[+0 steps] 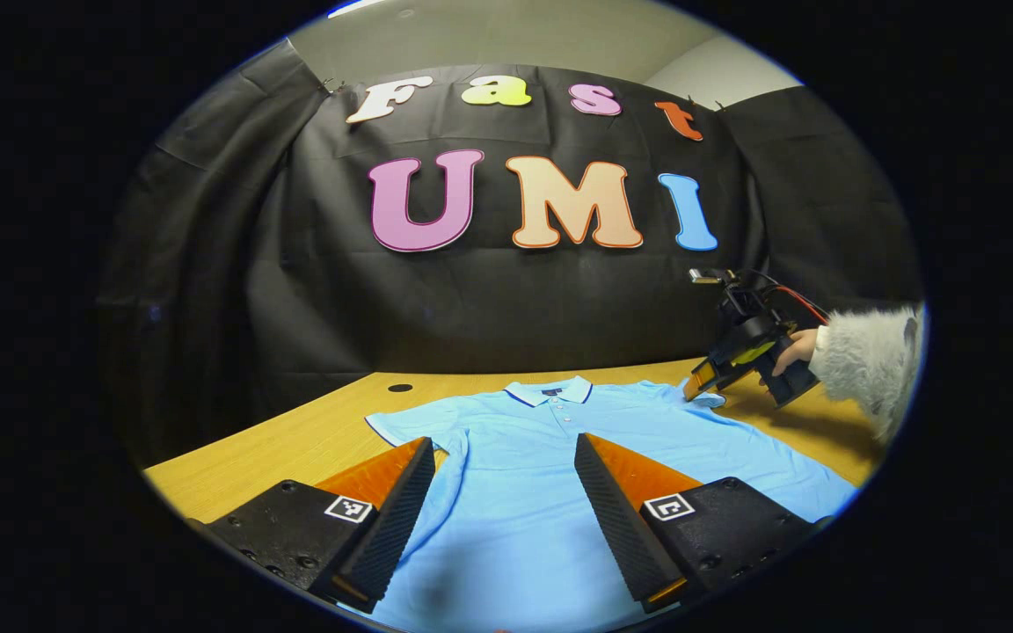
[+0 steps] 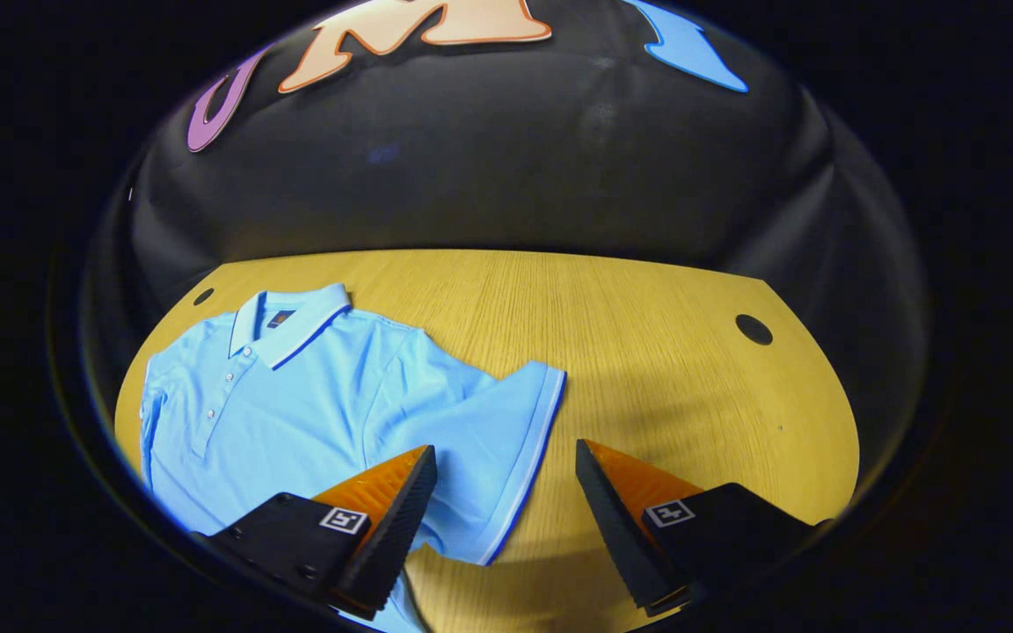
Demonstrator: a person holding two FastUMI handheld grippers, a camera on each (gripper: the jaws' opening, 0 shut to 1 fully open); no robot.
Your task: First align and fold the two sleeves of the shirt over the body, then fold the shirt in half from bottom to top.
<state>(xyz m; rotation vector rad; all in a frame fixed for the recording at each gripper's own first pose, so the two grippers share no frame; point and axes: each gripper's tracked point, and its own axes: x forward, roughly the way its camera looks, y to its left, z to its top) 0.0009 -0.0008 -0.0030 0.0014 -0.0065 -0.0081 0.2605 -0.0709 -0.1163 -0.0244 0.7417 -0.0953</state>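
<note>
The shirt lies flat on the worktop; my left gripper hovers spread open over its body, my right gripper gapes empty above its sleeve.

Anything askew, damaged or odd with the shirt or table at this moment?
Nothing stands out. The light blue polo shirt lies flat and face up on the wooden table, collar neat, both sleeves spread and unfolded. Both grippers hover with jaws open: the left gripper over the body, the right gripper at the right sleeve.
</note>
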